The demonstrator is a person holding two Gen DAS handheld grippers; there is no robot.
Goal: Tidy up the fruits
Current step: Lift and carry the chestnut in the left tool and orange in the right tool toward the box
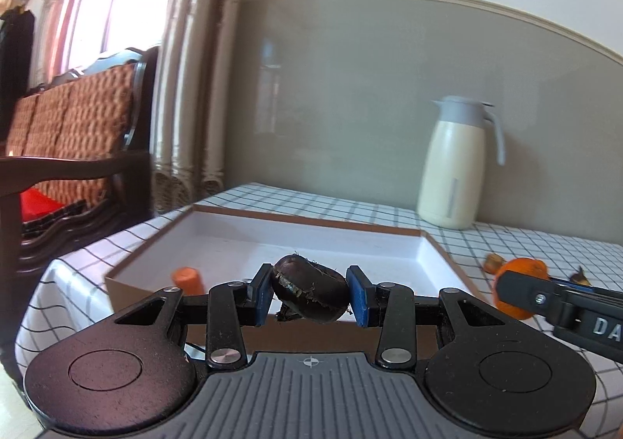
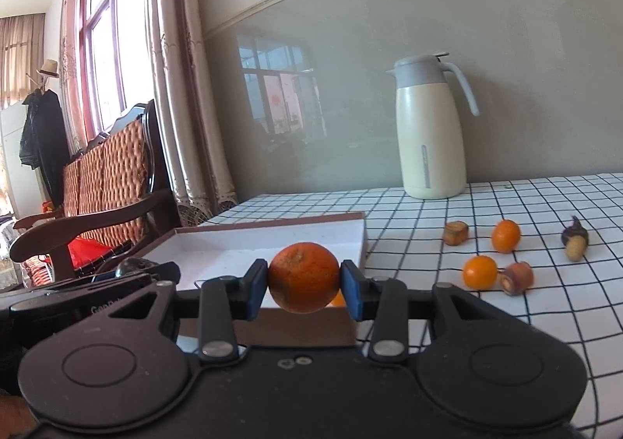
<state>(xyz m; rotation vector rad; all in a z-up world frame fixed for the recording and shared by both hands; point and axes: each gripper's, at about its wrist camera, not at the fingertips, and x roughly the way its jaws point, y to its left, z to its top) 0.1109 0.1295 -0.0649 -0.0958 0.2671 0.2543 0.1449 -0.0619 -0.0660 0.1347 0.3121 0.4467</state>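
Left wrist view: a dark chestnut point(image 1: 309, 293) sits clamped between the blue pads of the left gripper point(image 1: 311, 295), the jaws narrowed onto its two sides. It hangs above the near wall of the box point(image 1: 249, 219), a shallow white tray with brown edges on the checked worktop point(image 1: 545, 248). The chestnut's long axis runs roughly across the jaws, tilted a little down toward the right, with its rough, frayed scar turned to the lower left. An orange stub point(image 1: 189, 279) (perhaps a carrot piece) already lies inside the box near the front left corner.

In the right wrist view the right gripper point(image 2: 304, 285) is closed on an orange point(image 2: 303, 277), gripped at its widest part; being nearly round, it has no clear long axis, and its stem dimple faces up. It hovers at the box's near right corner.

The step in hand looks like carrying both fruits over the box to set them down. To do it well, I would bring each one clear of the wall before lowering, drop low to the floor of the box, and release gently so the orange does not roll into the stub. Keeping the two grippers apart avoids a clash, since they are close beside each other.

Further right on the worktop lie two small oranges point(image 2: 506, 236), brown pieces point(image 2: 456, 232), and behind them a cream jug point(image 2: 430, 127).
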